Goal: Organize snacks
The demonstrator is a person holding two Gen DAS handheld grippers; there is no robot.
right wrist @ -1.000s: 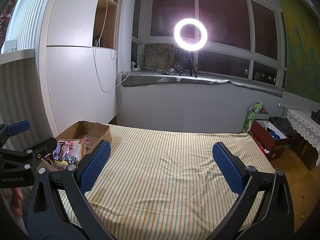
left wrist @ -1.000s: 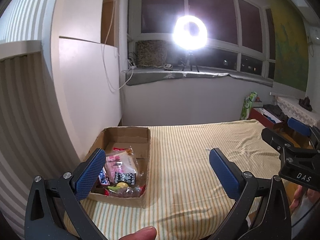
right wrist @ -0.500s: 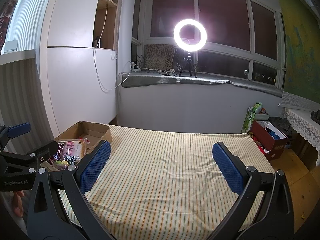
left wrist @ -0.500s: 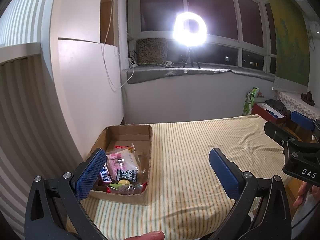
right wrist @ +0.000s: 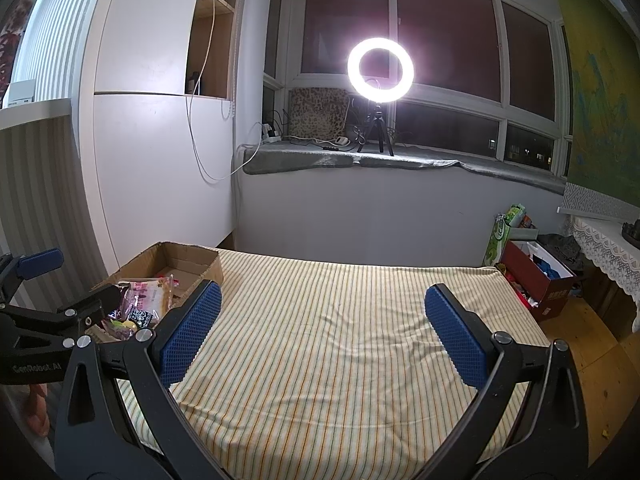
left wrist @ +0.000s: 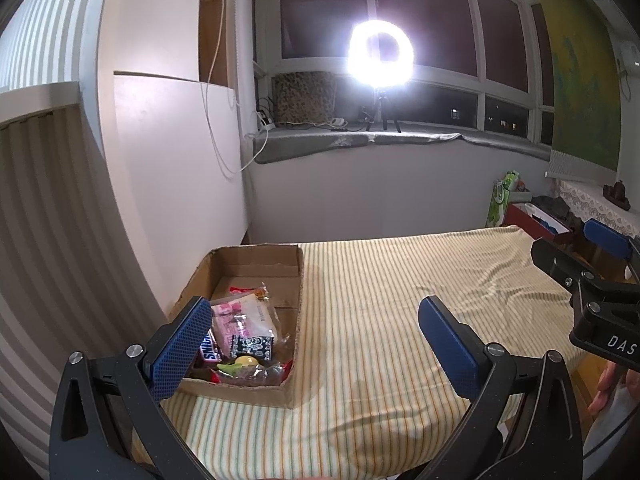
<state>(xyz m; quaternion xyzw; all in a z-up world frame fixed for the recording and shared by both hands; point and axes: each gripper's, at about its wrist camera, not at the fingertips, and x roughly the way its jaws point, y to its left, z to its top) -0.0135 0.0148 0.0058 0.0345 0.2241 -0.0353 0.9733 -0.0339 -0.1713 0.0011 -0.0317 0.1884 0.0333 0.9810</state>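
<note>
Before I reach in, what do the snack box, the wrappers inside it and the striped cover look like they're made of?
Cardboard box: brown corrugated card, matte, with ragged torn edges. Pink-and-white snack bag: thin glossy plastic film, judging by its crinkles and glare. Snickers bar: shiny printed wrapper, probably plastic film. Striped cover: woven fabric, matte, soft wrinkles; likely cotton, though I can't confirm it.

Right gripper (right wrist: 320, 332) jaws wide apart over striped bedspread (right wrist: 340, 340); cardboard box (right wrist: 176, 268) of snacks (right wrist: 140, 304) at left
</note>
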